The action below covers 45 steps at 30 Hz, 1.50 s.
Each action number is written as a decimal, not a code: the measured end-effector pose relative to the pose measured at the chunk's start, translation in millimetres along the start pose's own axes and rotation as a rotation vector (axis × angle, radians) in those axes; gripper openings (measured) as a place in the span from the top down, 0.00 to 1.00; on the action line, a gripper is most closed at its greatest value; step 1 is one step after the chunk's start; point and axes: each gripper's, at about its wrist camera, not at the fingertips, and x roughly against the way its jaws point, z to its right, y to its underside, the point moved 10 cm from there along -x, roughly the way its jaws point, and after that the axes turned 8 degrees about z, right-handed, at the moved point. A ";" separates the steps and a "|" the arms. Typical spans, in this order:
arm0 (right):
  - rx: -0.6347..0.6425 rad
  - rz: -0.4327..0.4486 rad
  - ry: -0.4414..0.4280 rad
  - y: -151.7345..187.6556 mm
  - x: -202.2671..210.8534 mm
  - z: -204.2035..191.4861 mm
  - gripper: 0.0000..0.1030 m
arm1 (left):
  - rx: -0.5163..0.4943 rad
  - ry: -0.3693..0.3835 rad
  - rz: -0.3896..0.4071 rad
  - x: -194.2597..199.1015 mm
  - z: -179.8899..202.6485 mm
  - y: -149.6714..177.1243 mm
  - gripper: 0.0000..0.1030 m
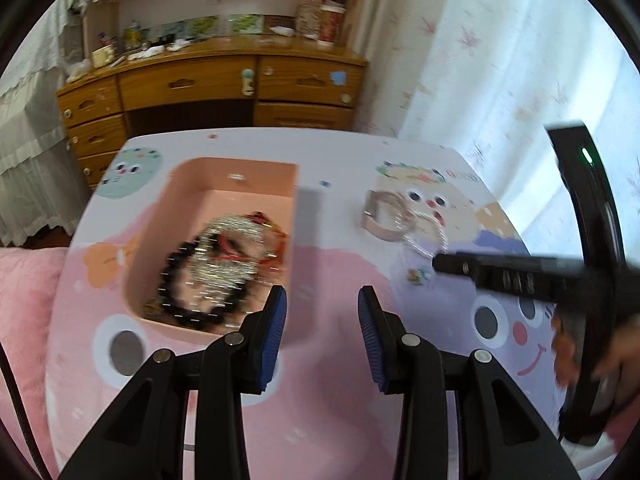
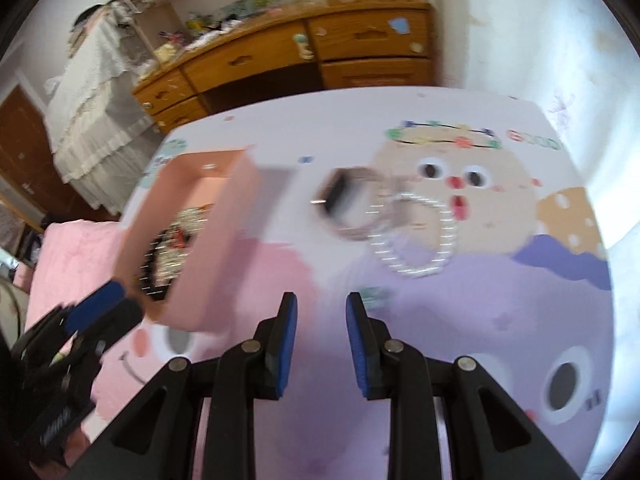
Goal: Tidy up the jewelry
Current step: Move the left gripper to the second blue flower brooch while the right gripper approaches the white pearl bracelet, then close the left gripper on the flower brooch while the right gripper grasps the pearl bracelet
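A pink open box [image 1: 236, 176] sits on the cartoon-print table and holds a black bead bracelet [image 1: 188, 304], a silver chain [image 1: 228, 248] and red pieces. The box also shows in the right wrist view [image 2: 216, 240]. A watch with a pink strap [image 1: 378, 218] and a pearl bracelet [image 2: 416, 236] lie to the box's right; a small green trinket [image 1: 418, 276] lies nearer. My left gripper [image 1: 322, 312] is open and empty just in front of the box's near right corner. My right gripper [image 2: 322, 320] is open and empty above the table, short of the pearl bracelet.
A wooden desk with drawers [image 1: 224, 88] stands beyond the table's far edge. A pink blanket [image 1: 24, 300] lies left of the table. White curtains [image 1: 500, 60] hang to the right. The right gripper's body [image 1: 520, 276] crosses the left wrist view.
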 end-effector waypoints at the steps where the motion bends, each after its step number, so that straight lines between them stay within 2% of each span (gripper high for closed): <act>1: -0.024 -0.006 0.000 -4.2 -1.5 11.6 0.76 | -0.006 0.009 -0.002 -3.0 7.8 1.7 0.66; 6: -0.042 -0.020 0.030 -23.5 -8.2 46.8 0.76 | -0.018 0.045 -0.008 -22.3 44.0 10.2 0.66; 9: -0.058 -0.061 0.033 -33.8 -16.6 63.2 0.76 | -0.021 0.053 -0.018 -38.1 64.1 16.2 0.66; 12: -0.078 -0.139 0.037 -37.1 -29.0 76.6 0.76 | -0.003 0.053 -0.019 -53.1 80.6 19.8 0.66; 15: -0.064 -0.169 0.023 -42.6 -36.8 81.2 0.76 | 0.008 0.030 -0.015 -65.6 89.9 23.0 0.66; 24: 0.044 -0.248 0.033 -45.6 -56.3 78.8 0.76 | 0.010 -0.030 0.012 -87.4 100.1 22.3 0.66; 31: 0.120 -0.287 0.039 -41.7 -66.0 73.6 0.87 | 0.020 -0.067 0.003 -99.3 93.6 22.9 0.66; 37: 0.202 -0.286 0.058 -43.2 -70.3 66.7 0.92 | -0.004 -0.072 0.007 -105.6 95.5 22.8 0.66; 39: 0.226 -0.282 0.055 -43.1 -70.1 65.5 0.93 | -0.012 -0.064 0.011 -107.6 98.5 21.8 0.69; 40: 0.235 -0.281 0.050 -42.9 -69.8 65.1 0.93 | -0.015 -0.059 0.013 -108.6 99.9 21.5 0.77; 41: 0.235 -0.280 0.044 -43.2 -69.6 65.6 0.93 | -0.017 -0.057 0.013 -109.5 100.9 21.4 0.80; 45: 0.191 -0.287 0.016 -42.3 -69.6 67.9 0.93 | -0.043 -0.041 0.021 -108.9 106.9 20.4 0.83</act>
